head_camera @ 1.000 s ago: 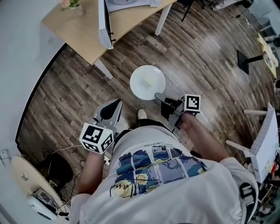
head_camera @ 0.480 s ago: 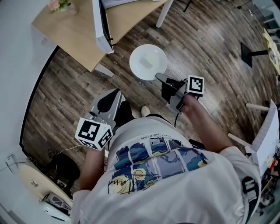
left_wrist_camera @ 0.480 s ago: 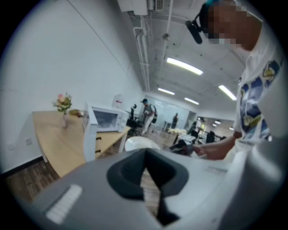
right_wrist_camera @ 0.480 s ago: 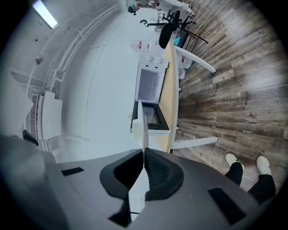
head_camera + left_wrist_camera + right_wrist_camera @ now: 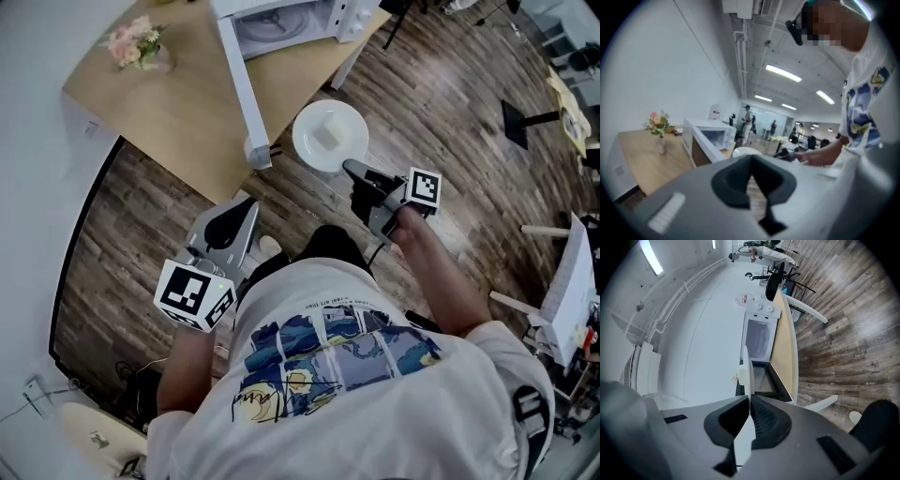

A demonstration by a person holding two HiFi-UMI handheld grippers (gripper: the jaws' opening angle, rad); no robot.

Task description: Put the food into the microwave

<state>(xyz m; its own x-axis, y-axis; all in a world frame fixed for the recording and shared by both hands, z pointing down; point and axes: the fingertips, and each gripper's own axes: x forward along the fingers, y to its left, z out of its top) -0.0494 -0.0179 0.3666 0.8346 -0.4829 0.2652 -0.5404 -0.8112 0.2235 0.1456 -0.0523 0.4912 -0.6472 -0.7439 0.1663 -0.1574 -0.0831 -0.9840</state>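
The right tongs [image 5: 351, 170] are clenched on the rim of the plate [image 5: 309, 146]. On the plate lies a pale piece of food [image 5: 329, 134]. The plate hangs over the floor, near the edge of the bench [image 5: 159, 103] and just beside the open door [image 5: 246, 94] of the microwave [image 5: 281, 23]. The left tongs [image 5: 242, 214] are closed with nothing between them, apart from the plate.

**Plate of food just beside the open microwave**

A pale square piece of food [image 5: 328, 134] sits mid-plate on a round white plate [image 5: 307, 142], face up and gripped at its near rim by the right gripper [image 5: 350, 168]. The white microwave [image 5: 291, 21] stands on the table [image 5: 159, 103]. Its door [image 5: 246, 94] is swung wide open, just beside the plate.
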